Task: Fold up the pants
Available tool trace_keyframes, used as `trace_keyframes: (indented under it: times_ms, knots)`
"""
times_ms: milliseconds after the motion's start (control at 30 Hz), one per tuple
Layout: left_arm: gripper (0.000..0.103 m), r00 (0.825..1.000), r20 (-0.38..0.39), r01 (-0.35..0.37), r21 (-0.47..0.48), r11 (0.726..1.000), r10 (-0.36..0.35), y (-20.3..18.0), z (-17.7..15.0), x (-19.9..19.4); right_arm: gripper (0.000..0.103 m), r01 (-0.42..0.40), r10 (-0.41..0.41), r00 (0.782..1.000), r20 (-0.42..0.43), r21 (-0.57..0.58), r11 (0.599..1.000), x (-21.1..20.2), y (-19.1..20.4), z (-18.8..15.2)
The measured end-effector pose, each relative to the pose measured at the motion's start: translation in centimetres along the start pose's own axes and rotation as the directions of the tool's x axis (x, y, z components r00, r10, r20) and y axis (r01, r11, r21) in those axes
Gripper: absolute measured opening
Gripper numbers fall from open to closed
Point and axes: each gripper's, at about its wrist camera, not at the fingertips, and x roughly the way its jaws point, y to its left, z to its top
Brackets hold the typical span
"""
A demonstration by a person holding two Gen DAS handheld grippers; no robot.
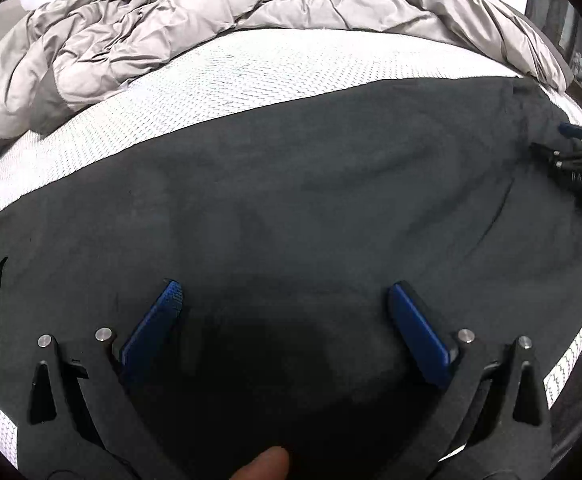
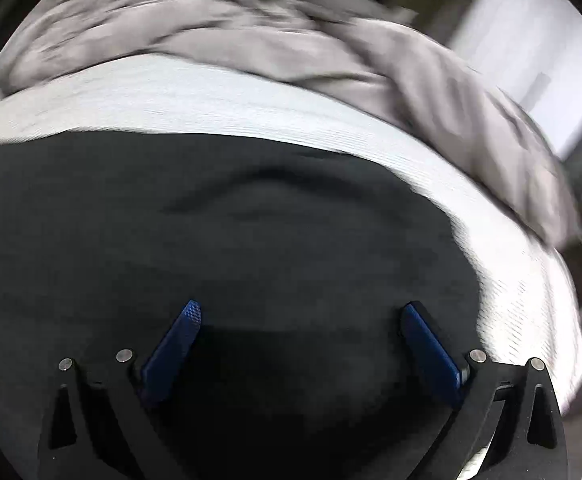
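Dark grey pants lie spread flat across a white mattress. My left gripper hovers close over the near part of the cloth, its blue pads wide apart with nothing between them. In the left wrist view the right gripper shows at the far right edge of the pants. In the blurred right wrist view the pants fill the lower half, and my right gripper stands open above them, its blue fingertips clear of the fabric. A fingertip of the person shows at the bottom.
A crumpled beige quilt is piled along the far side of the mattress, also the quilt in the right wrist view. The mattress edge drops off at the right. A pale window lies beyond.
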Motion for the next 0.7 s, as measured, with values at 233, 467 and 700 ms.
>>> trace_keyframes:
  times_ms: [233,467,700]
  knots:
    - [0.102,0.997,0.072,0.001,0.012,1.0,-0.002,-1.6,0.6,-3.5,0.101,-0.179,0.176,0.981,0.076,0.028,0.983,-3.8,0.1,-0.3]
    - [0.103,0.994,-0.012,0.11,0.2,0.974,-0.11,-7.7,0.4,-0.8,0.101,-0.42,0.427,0.904,-0.025,-0.239,0.875,-4.9,10.7,-0.8]
    - [0.103,0.998,-0.023,0.067,0.088,0.994,-0.065,-0.2,-1.9,-2.3,0.102,-0.101,0.106,0.994,0.028,-0.141,0.985,-2.8,2.6,-2.4]
